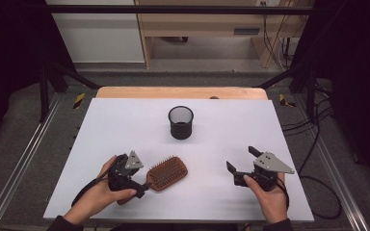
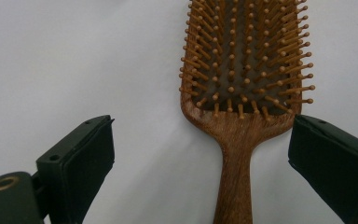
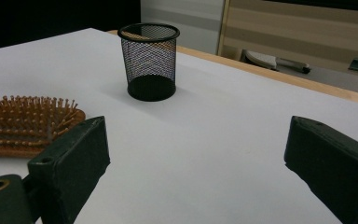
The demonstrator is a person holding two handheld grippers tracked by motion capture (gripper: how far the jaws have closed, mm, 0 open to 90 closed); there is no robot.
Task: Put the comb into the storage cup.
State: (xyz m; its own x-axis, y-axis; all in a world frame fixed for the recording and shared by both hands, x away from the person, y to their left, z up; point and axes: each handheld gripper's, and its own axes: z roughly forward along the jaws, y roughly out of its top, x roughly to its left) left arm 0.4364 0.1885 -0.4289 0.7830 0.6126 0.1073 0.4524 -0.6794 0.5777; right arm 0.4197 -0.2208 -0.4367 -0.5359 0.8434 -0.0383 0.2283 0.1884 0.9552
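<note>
One wooden hairbrush (image 1: 166,173) lies near one mesh cup (image 1: 180,122); left gripper (image 2: 200,154) straddles its handle wide, right gripper (image 1: 241,161) gapes wide.

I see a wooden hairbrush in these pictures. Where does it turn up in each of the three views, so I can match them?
High view: the hairbrush lies low and left of centre, bristles up, by the left gripper.
Left gripper view: it runs from the top to the bottom edge right of centre, its handle between the open jaws.
Right gripper view: its bristled head sits at the left edge.
Shared landmark: the white tabletop under it.
</note>
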